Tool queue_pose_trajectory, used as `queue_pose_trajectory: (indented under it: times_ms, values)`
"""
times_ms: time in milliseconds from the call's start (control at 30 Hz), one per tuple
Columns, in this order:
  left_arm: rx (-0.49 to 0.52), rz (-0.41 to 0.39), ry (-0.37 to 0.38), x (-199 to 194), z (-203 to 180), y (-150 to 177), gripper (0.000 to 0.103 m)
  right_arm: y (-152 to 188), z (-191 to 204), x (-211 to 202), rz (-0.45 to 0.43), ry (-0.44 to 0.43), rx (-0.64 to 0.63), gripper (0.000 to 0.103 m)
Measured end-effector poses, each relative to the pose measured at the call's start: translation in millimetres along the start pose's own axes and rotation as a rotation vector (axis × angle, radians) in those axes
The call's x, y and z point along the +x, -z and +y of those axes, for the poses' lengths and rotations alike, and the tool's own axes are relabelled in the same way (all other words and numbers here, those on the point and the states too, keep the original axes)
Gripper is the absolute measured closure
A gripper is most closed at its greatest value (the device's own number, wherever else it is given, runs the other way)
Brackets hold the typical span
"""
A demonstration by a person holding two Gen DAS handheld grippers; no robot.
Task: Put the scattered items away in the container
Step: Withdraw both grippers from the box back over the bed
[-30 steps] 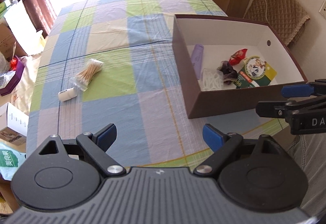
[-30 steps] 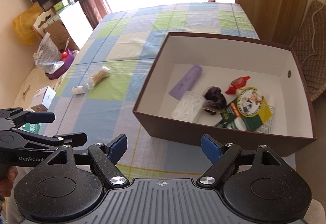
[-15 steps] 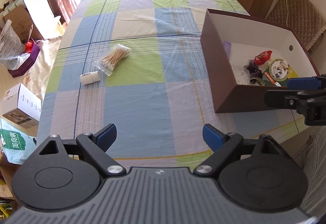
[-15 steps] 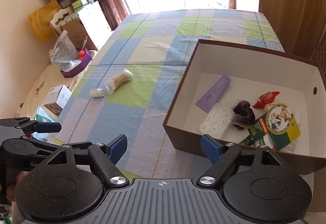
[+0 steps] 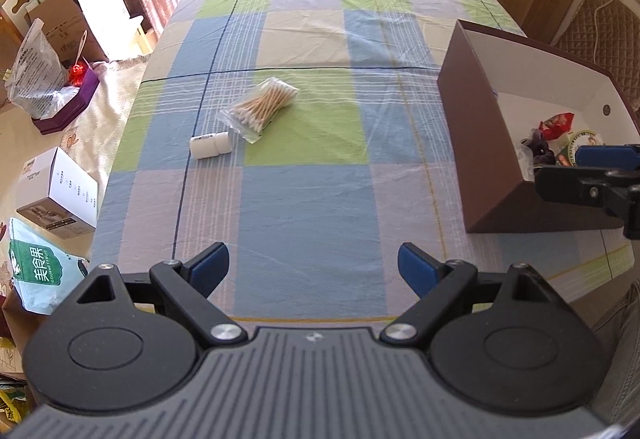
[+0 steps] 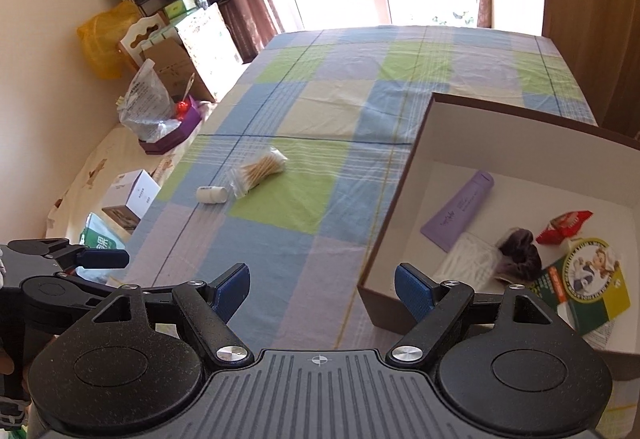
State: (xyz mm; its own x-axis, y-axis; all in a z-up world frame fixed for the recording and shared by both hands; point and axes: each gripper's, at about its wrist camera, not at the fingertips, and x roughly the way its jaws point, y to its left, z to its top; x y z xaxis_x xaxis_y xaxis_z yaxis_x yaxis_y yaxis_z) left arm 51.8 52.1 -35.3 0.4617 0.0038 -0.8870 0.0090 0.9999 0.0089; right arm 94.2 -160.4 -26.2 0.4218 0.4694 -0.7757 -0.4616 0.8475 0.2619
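A clear bag of cotton swabs [image 5: 262, 108] [image 6: 260, 171] lies on the checked tablecloth, with a small white bottle [image 5: 210, 145] [image 6: 212, 194] on its side just beside it. The brown box [image 5: 476, 143] [image 6: 400, 199] stands at the right and holds a purple tube [image 6: 460, 209], a dark scrunchie [image 6: 518, 251], a red wrapper [image 6: 564, 226], a white packet and a green packet. My left gripper [image 5: 314, 267] hangs open and empty near the table's front edge, far short of the swabs. My right gripper [image 6: 322, 289] is open and empty near the box's front left corner.
Left of the table, on the floor and a low surface, sit cardboard boxes [image 5: 60, 195], a plastic bag [image 5: 36, 79], a purple tray [image 6: 172, 135] and a green-labelled bag [image 5: 40, 271]. A quilted chair [image 5: 600, 27] stands behind the box. The cloth's front edge is close below both grippers.
Both grippers have swung left, so the box has slid right in both views and the swabs and bottle have come toward the middle. Both stay open.
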Motion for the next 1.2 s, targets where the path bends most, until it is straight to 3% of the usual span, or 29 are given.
queue_pose_trajectory:
  times_ms: [433, 833, 1200]
  values:
    - [-0.047, -0.006, -0.029, 13.1, 31.1, -2.1, 0.014, -21.6, 10.4, 27.5, -0.021, -0.033, -0.050, 0.018]
    - [-0.031, -0.039, -0.076, 25.9, 51.9, -3.0, 0.014, -24.8, 3.2, 41.9, -0.021, -0.028, -0.059, 0.018]
    - [-0.023, -0.079, -0.095, 54.9, 72.1, -16.7, 0.014, -44.9, 5.8, 78.5, -0.024, -0.030, -0.164, 0.018]
